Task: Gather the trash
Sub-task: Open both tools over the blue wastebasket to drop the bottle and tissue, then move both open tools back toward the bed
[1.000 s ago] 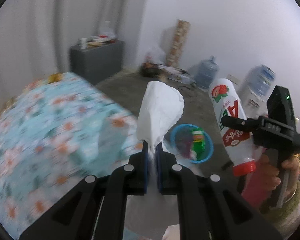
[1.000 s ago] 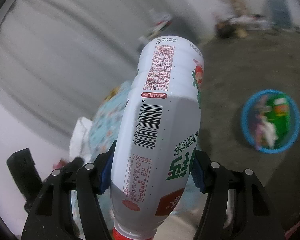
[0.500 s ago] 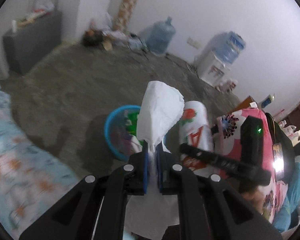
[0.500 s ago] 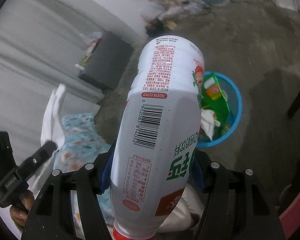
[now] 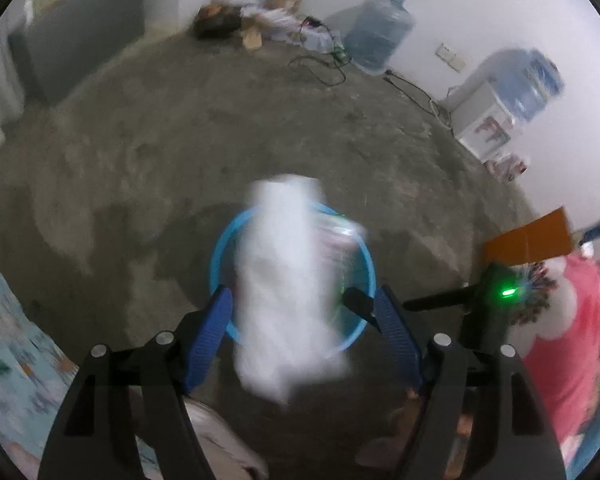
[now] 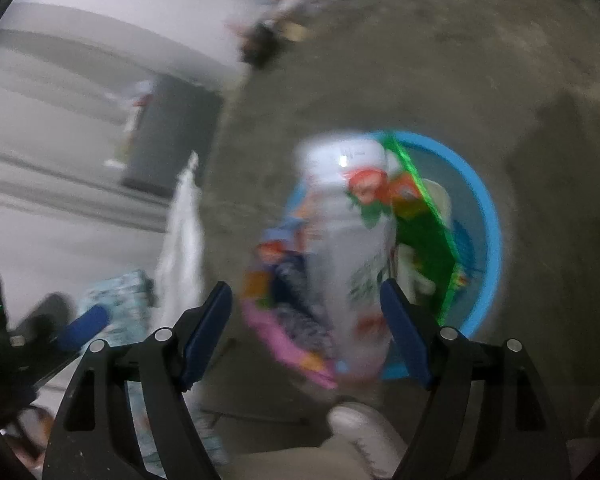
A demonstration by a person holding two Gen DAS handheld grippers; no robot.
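Both wrist views angled down, close above shared blue basket (image 5: 220, 252) (image 6: 488, 216).

Basin (image 5: 365, 256) bright blue. Tissue (image 5: 288, 280) plain white, blurred. Bottle (image 6: 352, 240) white, red-and-green fruit print, faint green lettering. Carton (image 6: 424, 232) in basin vivid green with orange patch. Wrapper (image 6: 288, 332) pink-edged, dark blue middle. Gripper pads (image 5: 210, 332) blue on black arms. Floor (image 5: 220, 128) mottled grey-brown. Cloth (image 5: 8, 344) pale blue, floral. Water jug (image 5: 380, 32) translucent blue. Cabinet (image 5: 80, 36) grey. Garment (image 5: 568, 320) pink with white.
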